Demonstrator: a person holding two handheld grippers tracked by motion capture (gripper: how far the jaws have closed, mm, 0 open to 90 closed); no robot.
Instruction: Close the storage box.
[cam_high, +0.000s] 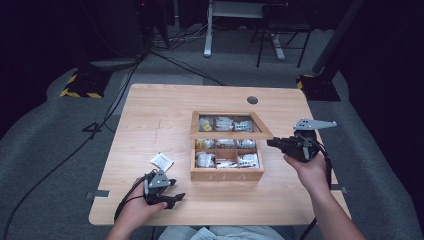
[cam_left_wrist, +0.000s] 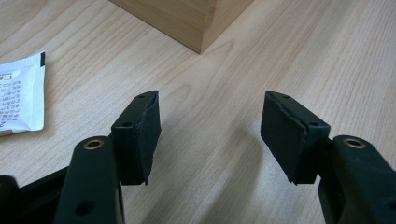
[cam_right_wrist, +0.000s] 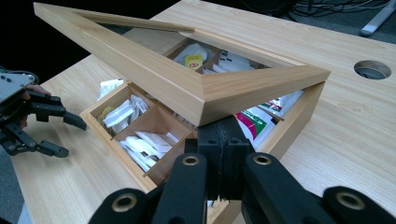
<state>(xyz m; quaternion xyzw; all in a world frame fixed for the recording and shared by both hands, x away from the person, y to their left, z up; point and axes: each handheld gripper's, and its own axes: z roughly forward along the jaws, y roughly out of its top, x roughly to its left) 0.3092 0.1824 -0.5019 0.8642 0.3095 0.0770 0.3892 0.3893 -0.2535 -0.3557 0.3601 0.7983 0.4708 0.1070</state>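
Right gripper (cam_right_wrist: 223, 154) closed under raised lid (cam_right_wrist: 187, 84) corner of tea box (cam_high: 227, 172), left gripper (cam_left_wrist: 210, 130) wide open, empty, over table (cam_left_wrist: 233, 70) near sachet (cam_left_wrist: 18, 93).

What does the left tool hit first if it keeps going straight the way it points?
Probably the near corner of the wooden tea box, straight ahead of the open left tool. Bare table lies between; the sachet sits off to the side.
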